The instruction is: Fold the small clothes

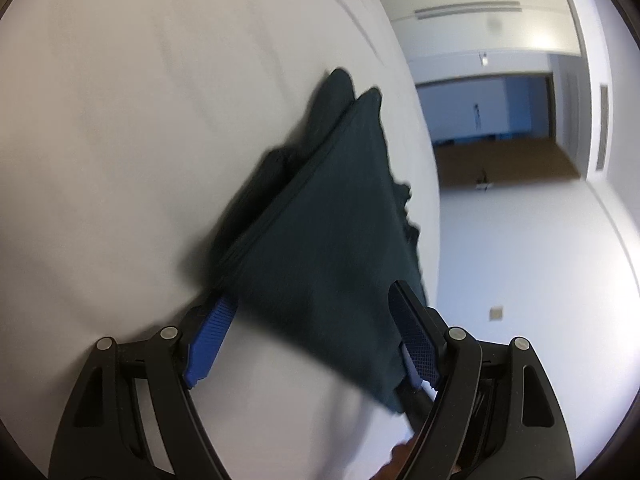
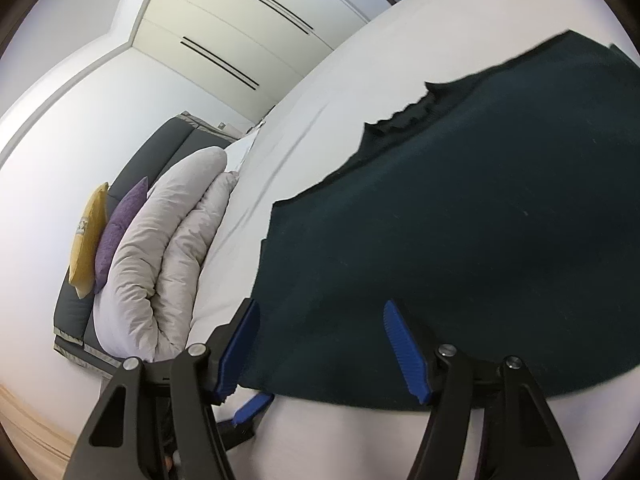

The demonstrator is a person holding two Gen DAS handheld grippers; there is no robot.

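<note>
A dark teal garment [image 1: 332,208] lies folded on the white bed [image 1: 120,120], one layer over another, with a ragged edge on its far side. My left gripper [image 1: 312,294] stands open at the garment's near corner, and cloth lies across the gap between its blue pads [image 1: 208,344]. In the right wrist view the garment [image 2: 460,220] fills the right half. My right gripper [image 2: 320,305] is open over its near edge, with cloth between the wide-set pads [image 2: 404,348]. A blue finger of the other gripper [image 2: 252,404] shows low beside it.
A folded pale duvet [image 2: 160,260], a purple cushion [image 2: 120,228] and a yellow cushion [image 2: 88,236] lean against a dark headboard [image 2: 160,148] at the bed's end. White wardrobe doors [image 2: 240,20] stand behind. Beyond the bed's edge, a doorway and brown floor [image 1: 500,160].
</note>
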